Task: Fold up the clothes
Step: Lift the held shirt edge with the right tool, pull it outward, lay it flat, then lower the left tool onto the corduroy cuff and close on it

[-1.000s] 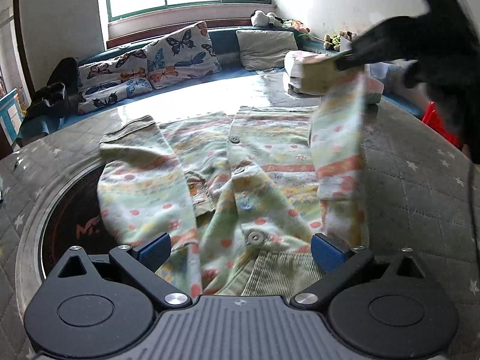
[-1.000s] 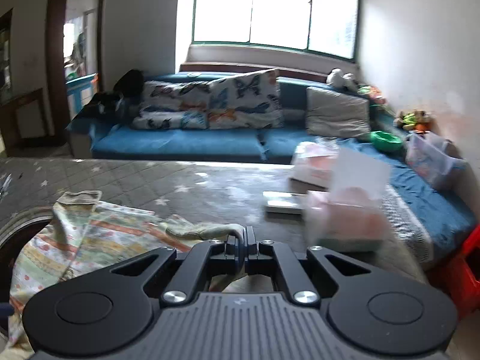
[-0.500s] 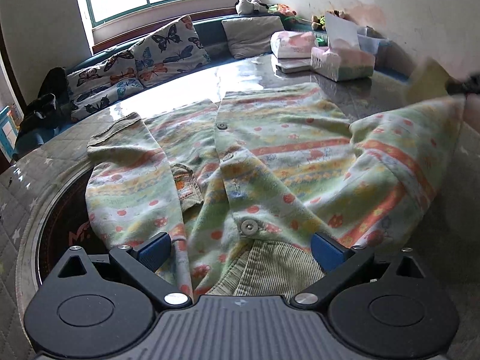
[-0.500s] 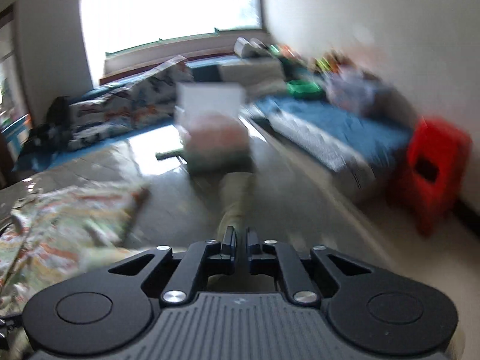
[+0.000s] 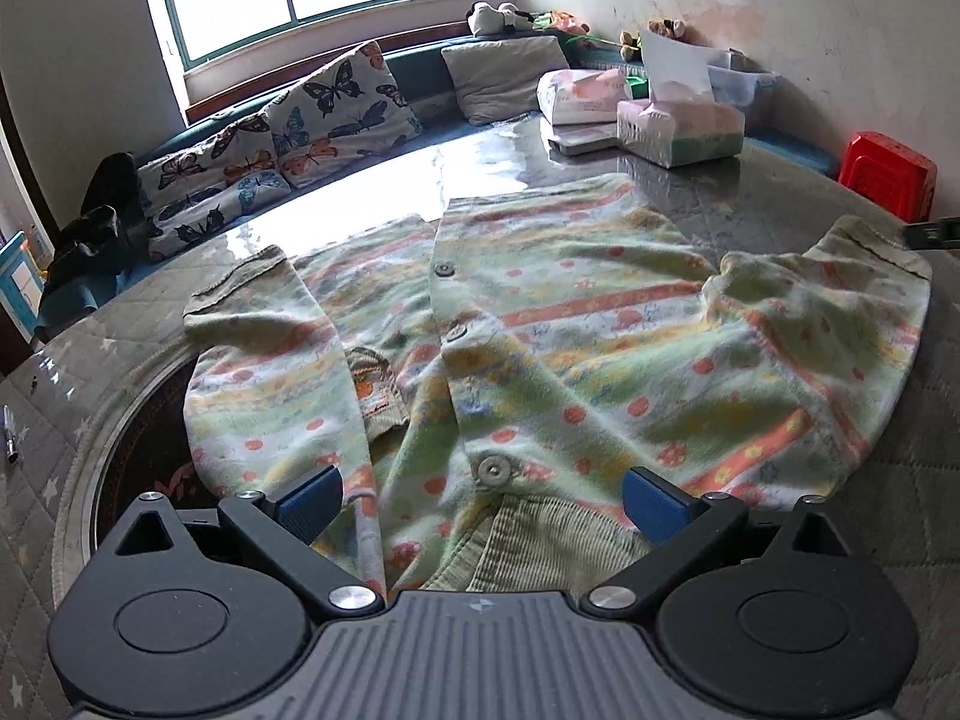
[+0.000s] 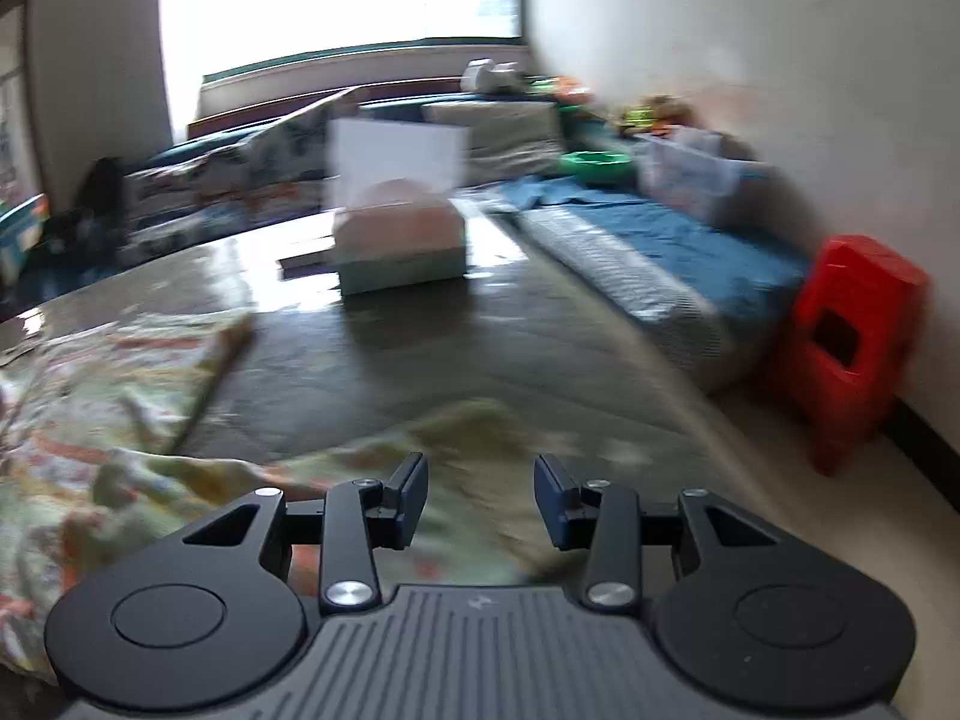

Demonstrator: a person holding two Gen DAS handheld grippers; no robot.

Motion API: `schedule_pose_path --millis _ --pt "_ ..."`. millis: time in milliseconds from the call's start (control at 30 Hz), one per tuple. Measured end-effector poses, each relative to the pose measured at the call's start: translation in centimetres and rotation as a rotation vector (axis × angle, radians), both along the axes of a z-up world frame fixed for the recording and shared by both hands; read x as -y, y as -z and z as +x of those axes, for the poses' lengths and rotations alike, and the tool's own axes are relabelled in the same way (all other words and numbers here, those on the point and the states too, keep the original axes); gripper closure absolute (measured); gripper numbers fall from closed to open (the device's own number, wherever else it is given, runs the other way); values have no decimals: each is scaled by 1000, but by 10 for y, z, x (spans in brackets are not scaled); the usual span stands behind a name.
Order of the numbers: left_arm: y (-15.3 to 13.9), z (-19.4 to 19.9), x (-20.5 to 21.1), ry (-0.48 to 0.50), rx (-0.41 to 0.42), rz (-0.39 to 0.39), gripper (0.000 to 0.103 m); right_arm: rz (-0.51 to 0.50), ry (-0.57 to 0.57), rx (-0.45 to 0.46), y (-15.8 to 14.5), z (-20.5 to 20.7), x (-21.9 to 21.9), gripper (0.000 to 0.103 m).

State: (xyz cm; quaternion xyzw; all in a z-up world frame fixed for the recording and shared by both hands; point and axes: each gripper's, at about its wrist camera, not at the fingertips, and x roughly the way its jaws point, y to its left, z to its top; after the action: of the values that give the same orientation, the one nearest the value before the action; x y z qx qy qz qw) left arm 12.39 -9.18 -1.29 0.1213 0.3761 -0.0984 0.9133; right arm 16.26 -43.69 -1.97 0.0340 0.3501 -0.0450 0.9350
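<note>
A pale green cardigan [image 5: 570,330] with orange stripes, dots and buttons lies face up on the grey table [image 5: 780,198]. Its corduroy collar [image 5: 540,540] is nearest me, under my left gripper [image 5: 483,498], which stands open just above it, holding nothing. The left sleeve [image 5: 264,360] lies along the body. The right sleeve [image 5: 840,312] is spread out to the right, with its cuff [image 5: 870,246] beside the tip of my right gripper [image 5: 933,234]. In the blurred right wrist view, my right gripper [image 6: 483,495] is open over that sleeve [image 6: 468,426].
A tissue box [image 5: 681,126] and a pack of tissues [image 5: 582,96] stand at the table's far side. A red stool [image 6: 852,336] and a blue sofa [image 6: 660,240] are off to the right. A dark round inset [image 5: 144,420] lies under the garment's left edge; a pen [image 5: 9,432] lies far left.
My right gripper carried the right sleeve from over the body out to the right, lowered it to the table and opened, letting it go. The left gripper stayed open over the collar.
</note>
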Motion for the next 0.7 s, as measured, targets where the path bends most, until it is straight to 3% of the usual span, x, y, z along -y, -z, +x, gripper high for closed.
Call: schedule_pose_path --millis 133,200,267,367,533,700 --pt "3 2 0 -3 -11 2 2 16 -71 -24 9 25 -16 62" --pt "7 2 -2 -6 -23 3 2 -29 -87 -11 13 29 -22 61" --pt "10 0 -5 -6 -31 -9 2 -70 -72 -14 13 28 -21 60" --pt "12 -2 -9 -8 -40 -37 2 -137 -19 -19 12 26 -16 50" --pt "14 -11 -13 -5 -56 -81 2 -106 60 -33 12 10 13 46" --pt "13 -17 -16 2 -69 -109 2 -133 52 -48 8 -13 21 46"
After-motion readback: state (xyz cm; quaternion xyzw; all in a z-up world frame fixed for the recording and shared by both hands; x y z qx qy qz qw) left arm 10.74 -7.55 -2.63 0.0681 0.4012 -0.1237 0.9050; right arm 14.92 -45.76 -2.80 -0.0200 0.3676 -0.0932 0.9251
